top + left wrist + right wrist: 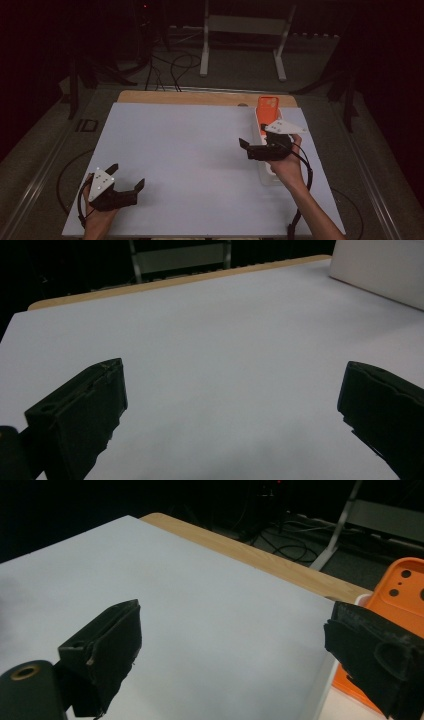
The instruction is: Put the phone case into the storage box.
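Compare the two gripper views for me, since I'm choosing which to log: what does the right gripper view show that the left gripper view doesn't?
Right gripper view alone: the orange phone case beside the right gripper, plus floor cables beyond the table.

Left gripper view alone: a white box at the far corner, ahead of the left gripper.

Both: wide-open black jaws with nothing between them, the white sheet and the wooden edge.

Orange phone case [267, 109] is lying flat, camera cutouts facing up, in a white tray [263, 172] at the surface's two o'clock.
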Demonstrator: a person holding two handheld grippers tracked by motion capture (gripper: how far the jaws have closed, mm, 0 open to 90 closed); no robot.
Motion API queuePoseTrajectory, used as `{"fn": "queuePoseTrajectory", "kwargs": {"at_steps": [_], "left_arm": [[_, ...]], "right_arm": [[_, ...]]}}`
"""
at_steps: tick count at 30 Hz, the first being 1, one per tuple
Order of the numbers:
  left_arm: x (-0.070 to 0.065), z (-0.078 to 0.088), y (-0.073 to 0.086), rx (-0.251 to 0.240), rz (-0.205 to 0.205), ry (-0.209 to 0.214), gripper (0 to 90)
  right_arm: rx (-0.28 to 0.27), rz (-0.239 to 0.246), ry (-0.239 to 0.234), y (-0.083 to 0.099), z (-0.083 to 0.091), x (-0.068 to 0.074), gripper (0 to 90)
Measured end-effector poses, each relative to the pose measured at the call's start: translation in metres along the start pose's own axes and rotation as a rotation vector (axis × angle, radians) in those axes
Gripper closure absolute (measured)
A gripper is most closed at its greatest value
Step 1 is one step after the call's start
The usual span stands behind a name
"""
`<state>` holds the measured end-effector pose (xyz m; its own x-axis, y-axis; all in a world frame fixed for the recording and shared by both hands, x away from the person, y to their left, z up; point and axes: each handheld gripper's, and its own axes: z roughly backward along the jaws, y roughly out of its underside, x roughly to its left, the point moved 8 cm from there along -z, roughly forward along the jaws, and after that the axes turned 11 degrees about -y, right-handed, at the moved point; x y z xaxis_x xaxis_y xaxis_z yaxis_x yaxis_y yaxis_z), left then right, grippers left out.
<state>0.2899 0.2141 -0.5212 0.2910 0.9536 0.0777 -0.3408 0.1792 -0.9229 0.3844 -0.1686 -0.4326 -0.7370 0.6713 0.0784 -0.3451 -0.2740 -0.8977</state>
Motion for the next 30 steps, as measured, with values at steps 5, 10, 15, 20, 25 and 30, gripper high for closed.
{"fn": "queuePoseTrajectory", "kwargs": {"at_steps": [5,10,15,20,25,30], "left_arm": [[0.002,0.002,-0.003,-0.012,0.003,0.002,0.4],[0.002,0.003,-0.004,-0.015,-0.002,0.003,0.4],[0.0,0.004,-0.007,-0.024,-0.006,0.012,0.4],[0.002,0.006,-0.011,-0.034,-0.003,0.017,0.4],[0.003,0.008,-0.013,-0.039,-0.005,0.022,0.4],[0.005,0.008,-0.015,-0.046,-0.007,0.023,0.4]], "right_arm": [[-0.03,0.011,-0.009,0.002,0.01,0.01,8.0],[-0.024,0.029,-0.003,0.011,0.012,0.016,8.0],[-0.031,0.015,-0.005,0.024,0.014,0.018,8.0],[-0.047,-0.001,-0.005,0.033,0.019,0.02,8.0],[-0.057,-0.012,0.0,0.041,0.021,0.022,8.0],[-0.071,-0.011,0.001,0.05,0.022,0.026,8.0]]}}
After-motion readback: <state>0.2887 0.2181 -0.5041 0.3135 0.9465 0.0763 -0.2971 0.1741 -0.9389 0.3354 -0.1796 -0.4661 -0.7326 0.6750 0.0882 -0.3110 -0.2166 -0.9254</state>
